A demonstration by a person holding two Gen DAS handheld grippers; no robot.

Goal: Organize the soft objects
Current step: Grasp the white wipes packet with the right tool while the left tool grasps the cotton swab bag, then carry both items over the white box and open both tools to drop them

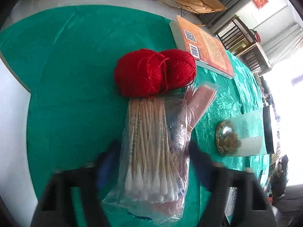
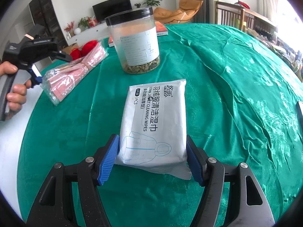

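Note:
A clear bag of cotton swabs (image 1: 151, 151) lies on the green tablecloth (image 1: 66, 66), its far end against a red yarn ball (image 1: 153, 71). My left gripper (image 1: 153, 162) straddles the bag's near end with its blurred jaws on both sides of it; whether they press it is unclear. The bag (image 2: 75, 73) and the left gripper (image 2: 37, 80) also show in the right wrist view, with the yarn (image 2: 85, 50) behind. My right gripper (image 2: 151, 160) is shut on a white pack of cleaning wipes (image 2: 155, 121), blue pads against both its sides.
An orange book (image 1: 206, 49) lies behind the yarn. A clear jar with a black lid (image 2: 134, 41) stands beyond the wipes; it also shows at the right of the left wrist view (image 1: 244, 134). The tablecloth (image 2: 236, 75) is wrinkled to the right.

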